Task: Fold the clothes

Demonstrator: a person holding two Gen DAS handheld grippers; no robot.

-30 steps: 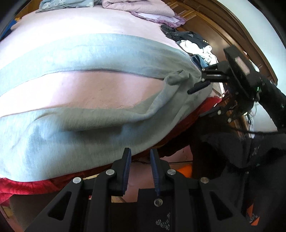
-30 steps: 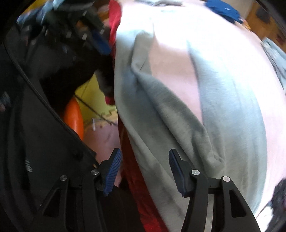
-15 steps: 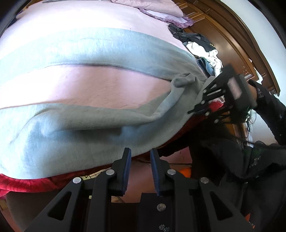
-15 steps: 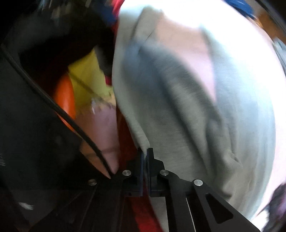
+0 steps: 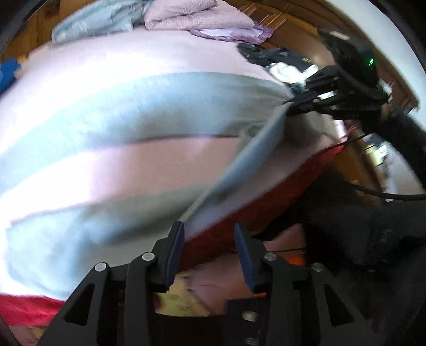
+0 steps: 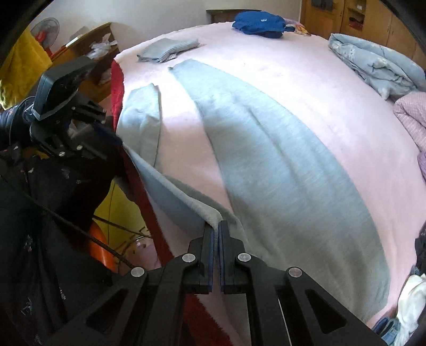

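Grey trousers (image 6: 279, 165) lie spread across the pink bed (image 6: 293, 74), both legs running away from the near edge. My right gripper (image 6: 216, 234) is shut on the trousers' near edge, which is lifted off the bed. In the left wrist view the right gripper (image 5: 293, 106) shows at the upper right with the grey trousers (image 5: 133, 106) hanging from it. From there the raised edge runs down to my left gripper (image 5: 210, 252), which is open. The cloth's end sits just inside the left pad (image 5: 177, 252). The left gripper (image 6: 114, 137) appears at the far end of that edge.
A folded grey cloth (image 6: 167, 49), a blue garment (image 6: 259, 22) and a light blue quilt (image 6: 372, 64) lie at the far side of the bed. Loose clothes (image 5: 279, 61) are piled at one corner. A red blanket (image 6: 117, 87) hangs along the bed's edge. A dark-clothed person (image 6: 53, 213) stands beside it.
My right gripper went from open to shut on the trousers' near edge and has lifted it. My left gripper opened wider and moved up to the same edge.
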